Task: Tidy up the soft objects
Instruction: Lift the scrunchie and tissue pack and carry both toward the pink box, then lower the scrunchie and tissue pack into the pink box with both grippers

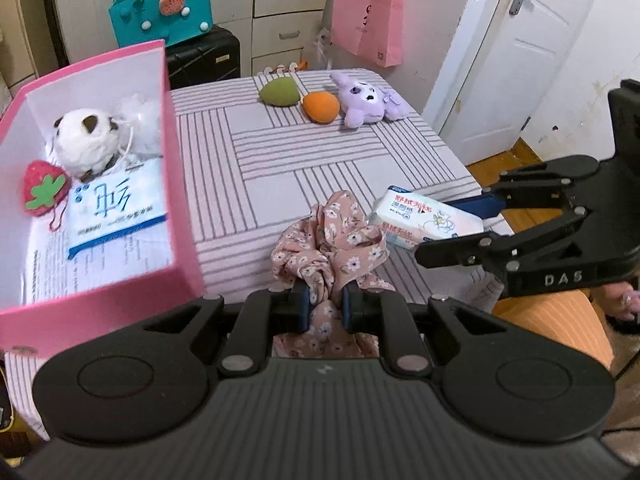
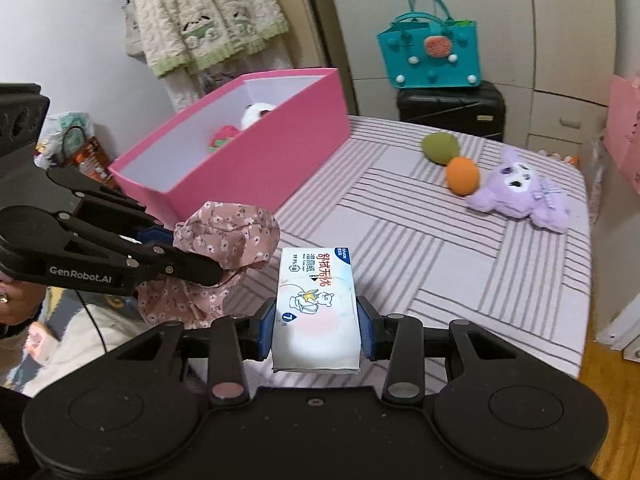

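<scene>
My left gripper [image 1: 325, 306] is shut on a bunched pink floral cloth [image 1: 332, 236], held above the striped bed [image 1: 280, 152]. In the right wrist view that cloth [image 2: 228, 232] hangs from the left gripper [image 2: 200, 256] at the left. My right gripper [image 2: 318, 326] is shut on a white pack of wet wipes [image 2: 316, 304]; the same pack [image 1: 424, 220] shows at the right of the left wrist view. The pink box [image 1: 172, 184] stands at the left, holding a white plush [image 1: 86, 140], a red strawberry toy [image 1: 42, 192] and a tissue pack [image 1: 116, 204].
At the bed's far end lie a green soft ball [image 1: 279, 93], an orange soft ball [image 1: 321, 107] and a purple plush [image 1: 366, 103]. A teal bag [image 1: 162, 8] sits on a black suitcase [image 1: 204, 58]. A pink bag [image 1: 366, 24] hangs beside a white door [image 1: 516, 52].
</scene>
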`<state>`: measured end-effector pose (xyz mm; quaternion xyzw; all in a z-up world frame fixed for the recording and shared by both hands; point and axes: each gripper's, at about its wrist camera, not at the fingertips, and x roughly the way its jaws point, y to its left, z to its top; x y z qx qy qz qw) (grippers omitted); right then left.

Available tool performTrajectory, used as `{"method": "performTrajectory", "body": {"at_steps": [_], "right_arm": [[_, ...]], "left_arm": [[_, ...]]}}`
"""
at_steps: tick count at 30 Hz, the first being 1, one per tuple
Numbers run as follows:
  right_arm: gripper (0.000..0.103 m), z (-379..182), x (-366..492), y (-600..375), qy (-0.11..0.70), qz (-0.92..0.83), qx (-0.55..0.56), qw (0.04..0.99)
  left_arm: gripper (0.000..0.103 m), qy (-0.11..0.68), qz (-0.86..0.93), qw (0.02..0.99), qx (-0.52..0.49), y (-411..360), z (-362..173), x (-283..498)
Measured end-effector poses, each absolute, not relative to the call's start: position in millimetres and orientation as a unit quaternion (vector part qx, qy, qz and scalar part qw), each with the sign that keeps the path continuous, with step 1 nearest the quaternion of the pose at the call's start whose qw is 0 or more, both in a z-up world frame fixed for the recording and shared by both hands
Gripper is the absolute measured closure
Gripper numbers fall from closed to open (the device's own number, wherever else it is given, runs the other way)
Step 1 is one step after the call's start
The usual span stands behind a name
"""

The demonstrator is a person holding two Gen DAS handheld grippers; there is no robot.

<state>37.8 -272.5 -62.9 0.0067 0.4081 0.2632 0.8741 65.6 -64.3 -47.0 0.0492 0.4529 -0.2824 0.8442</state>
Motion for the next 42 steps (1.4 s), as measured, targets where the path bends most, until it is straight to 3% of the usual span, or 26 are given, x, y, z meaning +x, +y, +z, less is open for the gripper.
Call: {"method": "performTrajectory", "body": {"at_steps": [14,31,42], "right_arm": [[0.057,-29,35,-236,0.416,0.322,0.02,0.85],[0.057,21,63,-177,0.343,0.346,-0.029,0.873],[0.057,14,128,-116,0.309,0.331,-0.091,0.887]], "left_arm": [[0.089,0.437,-0.286,0.852,0.024,-7,-5,40],[0.089,0.369,-0.246,0.896,-0.026,64,34,61],[0.088,0.373,-0.142,0.917,-0.02,96,6,129]]}}
